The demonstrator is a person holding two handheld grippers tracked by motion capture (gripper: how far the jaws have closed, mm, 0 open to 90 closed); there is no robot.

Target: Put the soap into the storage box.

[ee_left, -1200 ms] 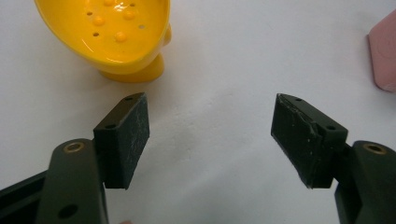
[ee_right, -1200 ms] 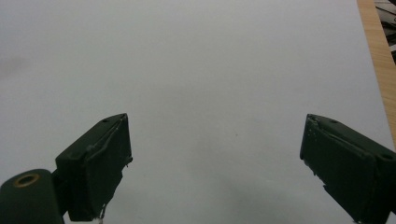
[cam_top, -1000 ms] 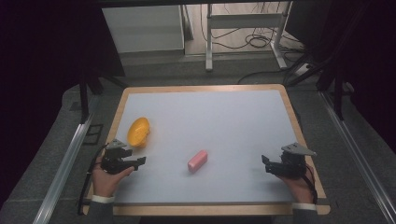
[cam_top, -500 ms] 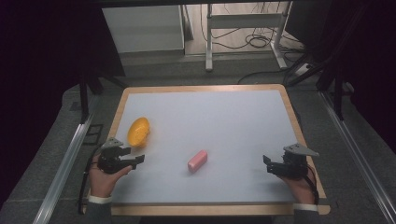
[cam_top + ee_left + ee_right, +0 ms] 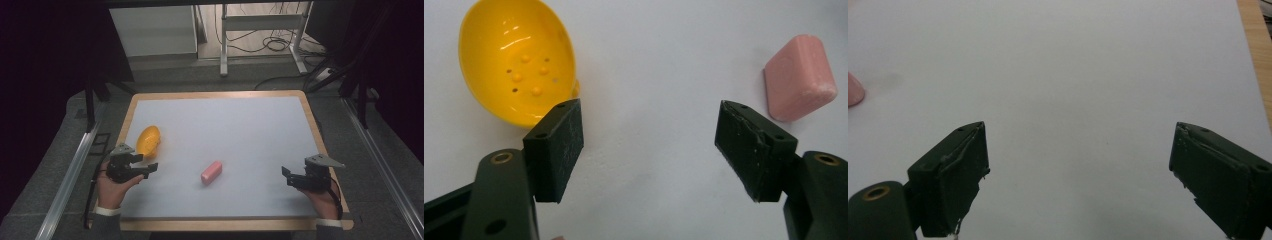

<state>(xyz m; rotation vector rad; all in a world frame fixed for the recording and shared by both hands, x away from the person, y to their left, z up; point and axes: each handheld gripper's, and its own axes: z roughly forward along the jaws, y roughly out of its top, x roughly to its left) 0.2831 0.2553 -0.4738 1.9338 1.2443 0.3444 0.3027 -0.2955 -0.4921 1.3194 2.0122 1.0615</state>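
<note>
1. Left gripper [image 5: 142,166] sits at the left near corner of the table [image 5: 250,125], jaws wide apart, nothing between them. In the left gripper view the gap [image 5: 649,145] is bare white surface.
2. Right gripper [image 5: 289,176] sits near the right near corner, jaws also wide apart and holding nothing; its own view [image 5: 1078,170] looks over blank table.
3. Pink soap bar [image 5: 211,171] lies flat on the table between the two grippers, touched by neither.
4. Key relation: soap is closer to the left gripper than to the right one. From the left gripper it lies ahead and off to the right of the jaw line [image 5: 800,77], not centred between the jaws.
5. Soap's long axis runs diagonally in the high view, near-left end to far-right end. Judgement: the jaws need to close across the short side, so the left gripper likely has to swing right and turn a little.
6. Yellow dish [image 5: 148,140] lies just beyond the left gripper, close to its left jaw [image 5: 516,62], hollow side up, well apart from the soap.
7. Judgement: left hand [image 5: 112,187] is the better pick for the soap; the dish is near enough to nudge on the way.
</note>
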